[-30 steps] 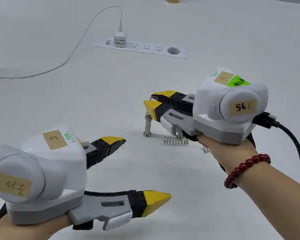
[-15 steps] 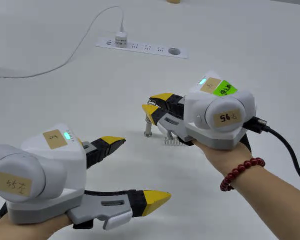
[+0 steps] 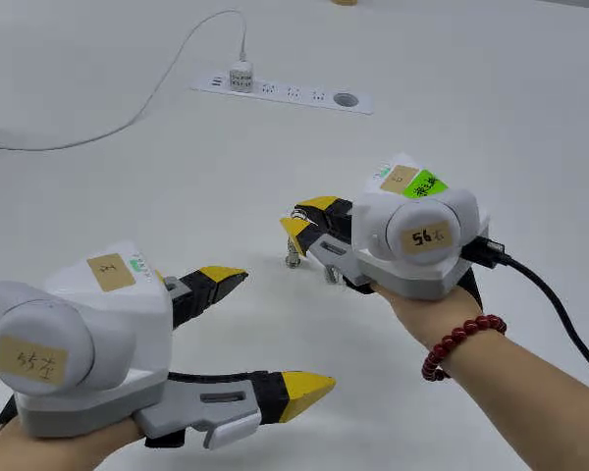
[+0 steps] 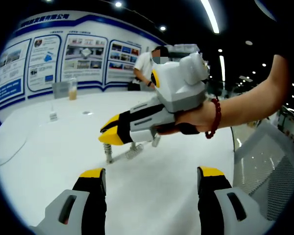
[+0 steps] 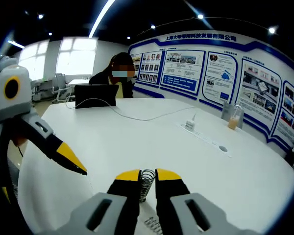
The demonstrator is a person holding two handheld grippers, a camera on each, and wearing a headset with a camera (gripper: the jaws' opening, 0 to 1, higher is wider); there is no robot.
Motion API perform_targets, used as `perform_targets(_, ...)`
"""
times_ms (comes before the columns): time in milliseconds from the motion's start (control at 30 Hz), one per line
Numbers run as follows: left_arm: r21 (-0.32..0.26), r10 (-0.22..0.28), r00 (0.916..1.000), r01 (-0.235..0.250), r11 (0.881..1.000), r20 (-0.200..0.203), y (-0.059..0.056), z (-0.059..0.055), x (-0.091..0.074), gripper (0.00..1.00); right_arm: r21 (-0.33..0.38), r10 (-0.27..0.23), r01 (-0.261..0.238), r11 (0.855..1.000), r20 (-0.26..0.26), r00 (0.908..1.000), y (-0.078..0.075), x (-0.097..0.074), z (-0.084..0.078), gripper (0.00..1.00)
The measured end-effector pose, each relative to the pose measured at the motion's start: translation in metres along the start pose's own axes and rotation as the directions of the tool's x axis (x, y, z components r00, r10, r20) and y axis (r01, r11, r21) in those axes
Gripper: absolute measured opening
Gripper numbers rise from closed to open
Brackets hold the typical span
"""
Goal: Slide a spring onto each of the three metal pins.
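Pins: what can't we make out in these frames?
Pin count: head view, right tool covers the spot; one pin shows below it.
Any pin inside the spring: right gripper view, coils and tool tips hide it.
Loose spring: right gripper view, cut by the bottom edge.
Pieces under the tool: left gripper view, too blurred to name.

White table carries a power strip at the far centre with a white plug and a cable trailing left, an upright metal pin mid-table wearing a spring, and a loose spring lying flat just beside it.
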State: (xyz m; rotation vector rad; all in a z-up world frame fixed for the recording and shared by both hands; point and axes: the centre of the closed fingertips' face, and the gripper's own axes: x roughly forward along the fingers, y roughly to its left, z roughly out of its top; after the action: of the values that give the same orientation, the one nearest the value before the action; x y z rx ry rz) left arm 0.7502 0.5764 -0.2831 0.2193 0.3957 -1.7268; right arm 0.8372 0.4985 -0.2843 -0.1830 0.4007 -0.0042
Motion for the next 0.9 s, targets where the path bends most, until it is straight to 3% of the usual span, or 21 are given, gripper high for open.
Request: perform_targets(900, 0.005, 0.014, 0.9999, -0.014, 1.0, -0.002, 0.003, 0.001, -0.003, 0.76, 0.025, 0.003, -0.002, 1.0, -0.051, 0.9987, 0.006, 0.007, -0.018, 0.12)
